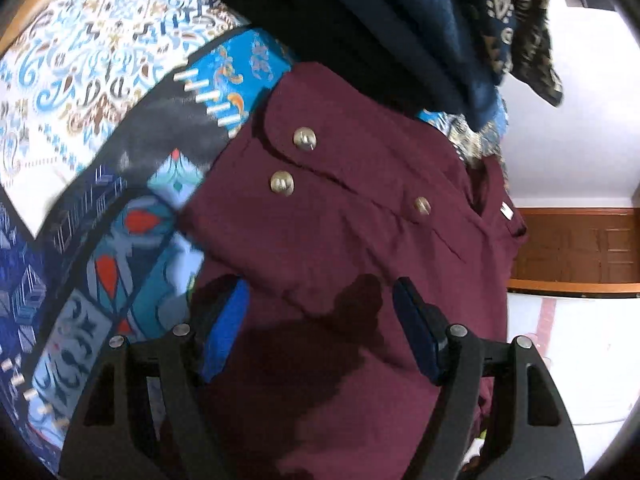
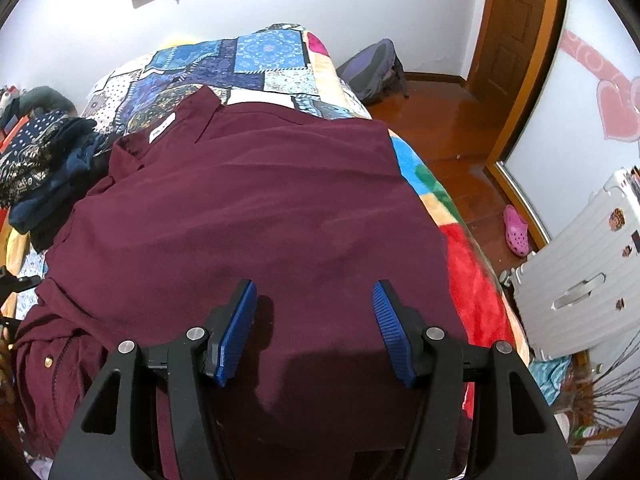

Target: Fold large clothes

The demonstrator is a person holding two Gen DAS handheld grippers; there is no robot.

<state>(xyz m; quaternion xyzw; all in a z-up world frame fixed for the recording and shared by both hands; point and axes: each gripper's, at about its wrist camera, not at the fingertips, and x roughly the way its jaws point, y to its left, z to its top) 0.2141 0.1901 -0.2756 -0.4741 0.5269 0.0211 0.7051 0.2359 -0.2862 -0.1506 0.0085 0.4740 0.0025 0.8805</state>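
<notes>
Maroon shirt [image 2: 240, 208] beneath both grippers' parted jaws.

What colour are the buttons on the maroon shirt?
The buttons on the maroon shirt are shiny gold or brass-toned, clearest in the left wrist view.

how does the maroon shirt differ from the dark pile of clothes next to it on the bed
The maroon shirt is a single plain garment spread wide and mostly flat; the dark pile is several pieces bunched in a heap. The shirt is solid maroon with metal buttons; the pile mixes navy fabric with a gold-patterned print. Both open tongs, left and right, hover over the shirt, not the pile. Both lie on the patchwork bedspread.
</notes>
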